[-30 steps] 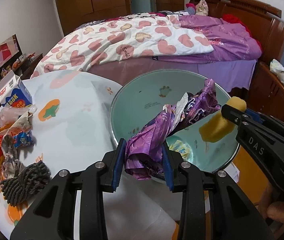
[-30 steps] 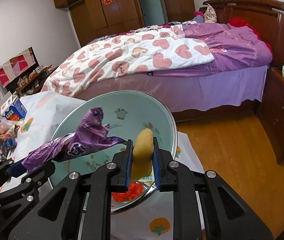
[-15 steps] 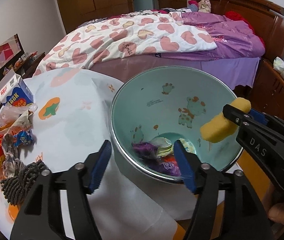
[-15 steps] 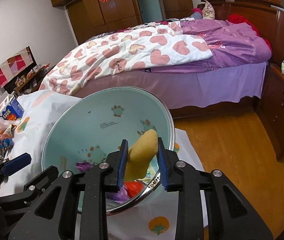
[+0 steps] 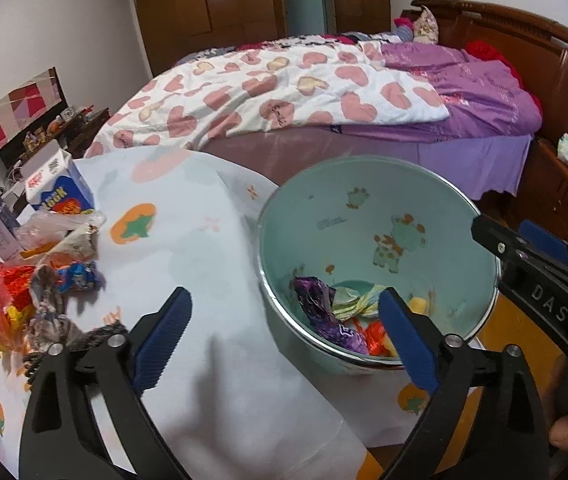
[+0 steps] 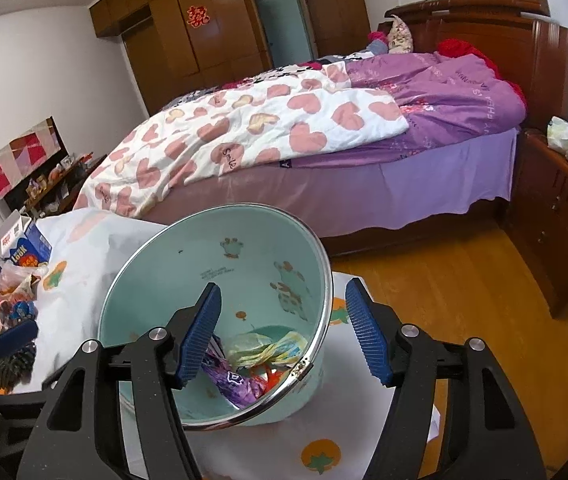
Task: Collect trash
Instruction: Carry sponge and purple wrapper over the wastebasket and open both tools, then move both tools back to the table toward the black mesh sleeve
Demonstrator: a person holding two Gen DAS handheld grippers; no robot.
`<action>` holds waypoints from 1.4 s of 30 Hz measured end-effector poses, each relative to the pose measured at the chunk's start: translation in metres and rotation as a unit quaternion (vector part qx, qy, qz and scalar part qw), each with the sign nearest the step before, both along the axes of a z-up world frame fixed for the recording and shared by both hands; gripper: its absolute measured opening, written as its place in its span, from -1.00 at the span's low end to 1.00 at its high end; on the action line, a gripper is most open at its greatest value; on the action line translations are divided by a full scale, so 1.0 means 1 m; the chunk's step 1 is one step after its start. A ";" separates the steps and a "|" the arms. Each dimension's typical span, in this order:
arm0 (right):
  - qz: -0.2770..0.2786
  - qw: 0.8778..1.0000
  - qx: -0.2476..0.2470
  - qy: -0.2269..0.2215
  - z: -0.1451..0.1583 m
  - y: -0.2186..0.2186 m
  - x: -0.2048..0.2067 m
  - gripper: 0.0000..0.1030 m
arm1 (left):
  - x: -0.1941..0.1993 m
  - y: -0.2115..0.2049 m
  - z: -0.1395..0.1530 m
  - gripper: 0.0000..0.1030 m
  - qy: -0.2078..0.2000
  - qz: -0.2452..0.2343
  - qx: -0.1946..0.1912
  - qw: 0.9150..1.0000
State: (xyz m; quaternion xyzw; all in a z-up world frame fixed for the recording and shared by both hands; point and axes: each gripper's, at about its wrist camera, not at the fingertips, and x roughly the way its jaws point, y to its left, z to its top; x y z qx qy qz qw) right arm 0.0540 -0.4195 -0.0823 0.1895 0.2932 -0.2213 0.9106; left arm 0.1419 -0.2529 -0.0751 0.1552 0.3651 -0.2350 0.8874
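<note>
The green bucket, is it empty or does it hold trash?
It holds trash: the green bucket has a purple wrapper and crumpled papers at its bottom.

The left gripper's finger [image 5: 408,344] hides part of the yellow piece [image 5: 417,303] (bucket bottom).

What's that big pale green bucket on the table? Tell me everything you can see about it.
The bucket is round and deep, pale mint green inside with small cartoon animal prints and a shiny metal rim. It looks like enamelled or coated metal. It stands upright on the patterned tablecloth at the table's edge nearest the bed. At its bottom lie crumpled wrappers: a purple wrapper, pale paper, red bits and a yellow piece. Neither gripper visibly touches it.
</note>
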 end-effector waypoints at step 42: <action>0.158 0.987 0.005 0.003 0.018 0.167 0.050 0.25 | 0.017 0.245 0.012 0.88 -0.016 0.204 -0.014 0.979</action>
